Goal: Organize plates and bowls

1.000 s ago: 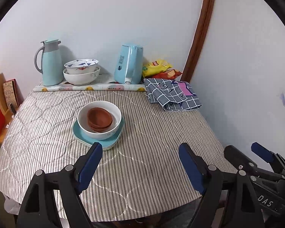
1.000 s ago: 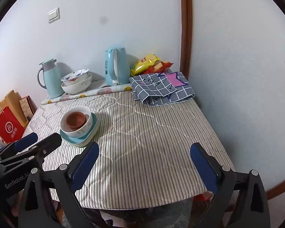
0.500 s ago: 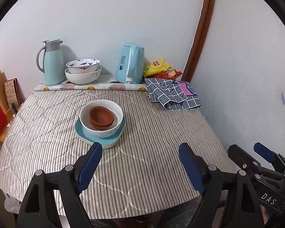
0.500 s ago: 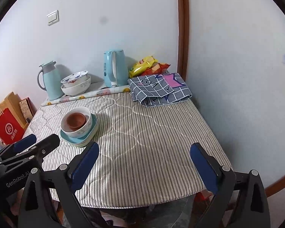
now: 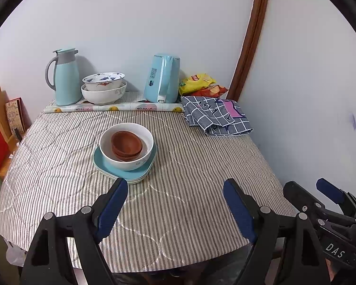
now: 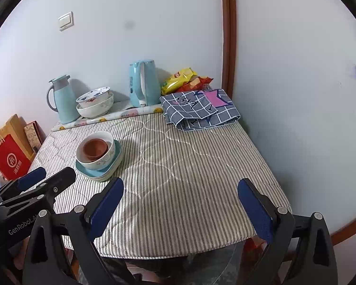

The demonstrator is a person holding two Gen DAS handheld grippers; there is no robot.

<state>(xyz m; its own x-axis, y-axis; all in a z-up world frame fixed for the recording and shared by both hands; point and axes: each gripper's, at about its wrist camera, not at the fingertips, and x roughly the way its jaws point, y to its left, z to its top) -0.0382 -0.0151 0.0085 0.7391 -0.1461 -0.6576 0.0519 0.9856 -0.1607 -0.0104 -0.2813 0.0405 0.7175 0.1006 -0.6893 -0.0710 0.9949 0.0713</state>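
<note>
Brown bowls (image 5: 126, 144) (image 6: 95, 149) nest inside a white bowl (image 5: 121, 159) (image 6: 99, 162), which sits on stacked teal plates (image 5: 133, 175) (image 6: 98, 174) left of the table's middle. Two more white bowls (image 5: 103, 87) (image 6: 95, 103) are stacked at the back by the wall. My left gripper (image 5: 175, 205) is open and empty, above the table's front edge, near the plates. My right gripper (image 6: 180, 207) is open and empty, above the front edge to the right of the stack. Each gripper shows in the other's view: the right one (image 5: 325, 204), the left one (image 6: 33, 185).
A striped quilted cloth (image 5: 189, 166) covers the table. At the back stand a teal thermos (image 5: 65, 77), a teal kettle (image 5: 163, 82), snack bags (image 5: 198, 83) and a folded checked cloth (image 5: 217, 115). A red bag (image 6: 8, 160) stands at the left. Walls close the back and right.
Both grippers have drawn back and up slightly from the table, so the stack looks a little farther away. The dishes have not moved. Both grippers stay open.
</note>
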